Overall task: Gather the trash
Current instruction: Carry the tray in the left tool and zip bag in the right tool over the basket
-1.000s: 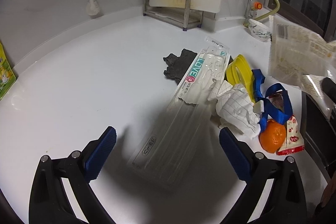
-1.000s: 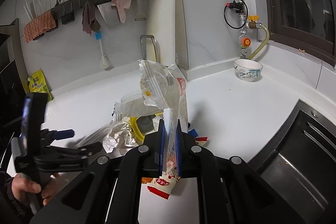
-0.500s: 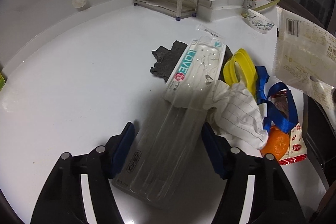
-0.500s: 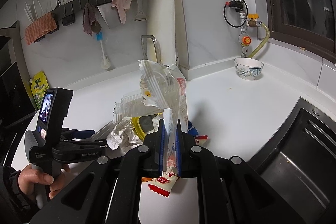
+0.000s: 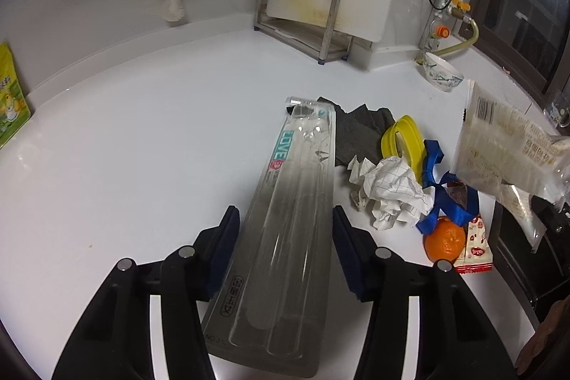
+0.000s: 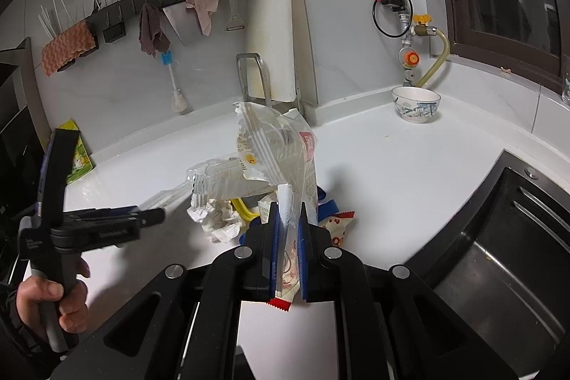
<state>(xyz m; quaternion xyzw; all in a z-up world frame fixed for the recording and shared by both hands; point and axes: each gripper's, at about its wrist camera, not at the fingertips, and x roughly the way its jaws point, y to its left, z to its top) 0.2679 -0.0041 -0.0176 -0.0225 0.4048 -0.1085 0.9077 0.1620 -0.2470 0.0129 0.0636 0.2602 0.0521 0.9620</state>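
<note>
A long clear plastic toothbrush package (image 5: 285, 230) lies on the white counter (image 5: 142, 148). My left gripper (image 5: 285, 226) straddles its near half, blue pads close to both edges, jaws still apart. Beside it lie a crumpled white paper (image 5: 388, 191), a yellow ring (image 5: 402, 137), a blue strap (image 5: 445, 198), an orange (image 5: 445, 241), a red-white snack wrapper (image 5: 475, 248) and a dark cloth (image 5: 359, 130). My right gripper (image 6: 286, 230) is shut on a clear plastic bag (image 6: 274, 152) and holds it upright above the pile. The bag also shows in the left wrist view (image 5: 506, 159).
A metal rack (image 5: 299, 13) with a cutting board stands at the back wall. A patterned bowl (image 6: 415, 102) sits in the back right corner. A dark sink (image 6: 498, 255) opens at the right. A green-yellow packet (image 5: 9, 102) leans at the far left.
My left gripper has moved forward over the toothbrush package and its jaws have narrowed around it. The right gripper has held the bag almost still.
</note>
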